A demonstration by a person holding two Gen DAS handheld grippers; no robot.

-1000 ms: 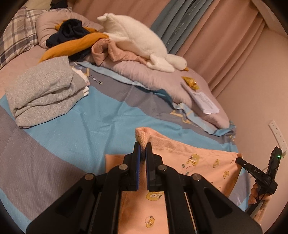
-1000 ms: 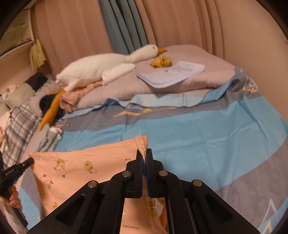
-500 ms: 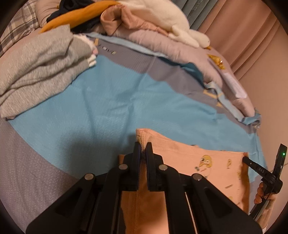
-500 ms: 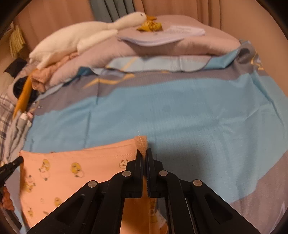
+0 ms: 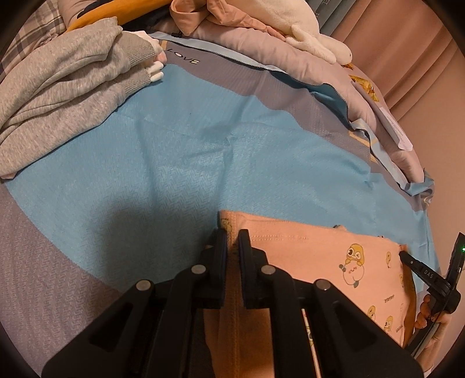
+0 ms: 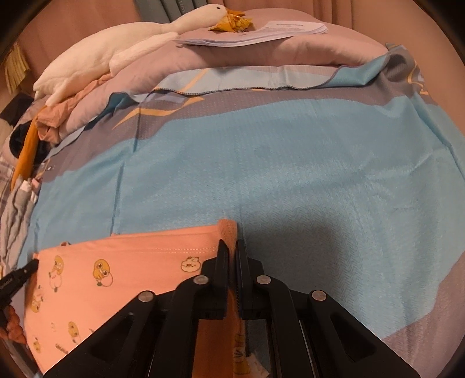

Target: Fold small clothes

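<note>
Down on the blue-and-grey bedspread (image 5: 180,174) lies the peach garment (image 5: 334,261), a small piece printed with yellow cartoon chicks, stretched flat between the two grippers. At its left corner, the left gripper (image 5: 231,247) has its jaws just opening — a narrow gap shows between the black fingers, with the garment's folded hem edge standing loosely in that gap, the pads no longer pressing it. From the right wrist view, the right gripper (image 6: 231,253) is clamped tight on the opposite corner, where a bunched tab of peach cloth pokes up above the fingertips. Each gripper also appears at the far edge of the other's view, with fingers of the holding hand (image 5: 430,311) wrapped around the handle.

Beyond the garment the bedspread is bare up to a rolled mauve quilt (image 6: 261,61). A white plush goose (image 6: 122,52) lies on the quilt, beside a stack of papers (image 6: 261,32) and a crumpled yellow wrapper (image 6: 232,23). At the left, a folded grey sweatshirt (image 5: 64,90) sits on the bed — well apart from the peach garment.
</note>
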